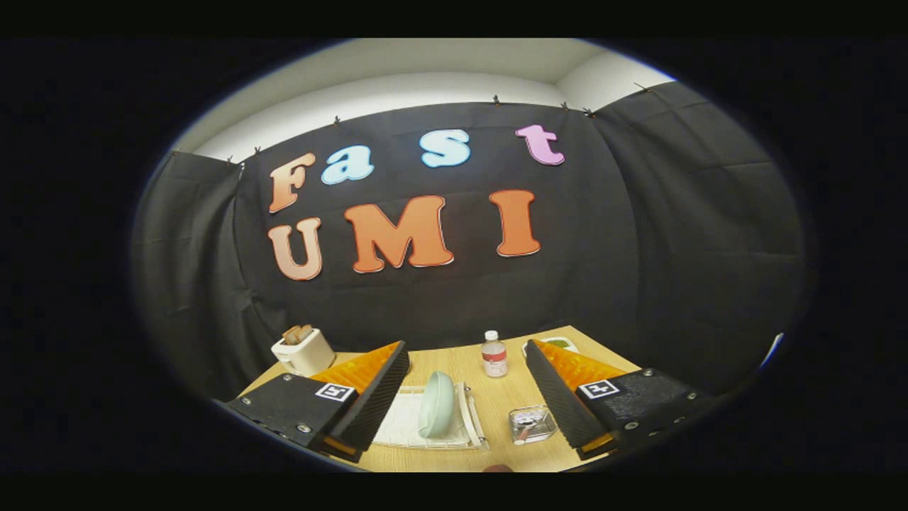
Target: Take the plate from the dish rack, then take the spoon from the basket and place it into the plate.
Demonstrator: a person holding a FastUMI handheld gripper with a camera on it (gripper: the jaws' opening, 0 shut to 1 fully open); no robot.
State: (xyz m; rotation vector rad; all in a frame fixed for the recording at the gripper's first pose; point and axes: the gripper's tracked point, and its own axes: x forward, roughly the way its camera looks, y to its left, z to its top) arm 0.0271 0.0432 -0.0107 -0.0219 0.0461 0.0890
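The tongs [467, 383] stand wide open and hold nothing, their two fingers [379, 397] spread far apart above the tabletop [454, 365]. Between the fingers, nearer the left one, sits the white dish rack [433, 426], and the pale green plate [437, 403] stands upright on edge in it, apart from both fingers. Closer to the right finger, just beside its inner face, lies a small clear basket [532, 424] with something dark and shiny in it; whether that is the spoon is too small to tell. Ahead of the tongs, between the fingertips and slightly toward the right one, a small bottle [494, 354] with a white cap stands upright. Beyond the left finger, off to its outer side, is a white toaster [303, 350] with slices of bread [297, 333] sticking up from it. Beyond the right fingertip, a white dish [560, 343] holds something green.
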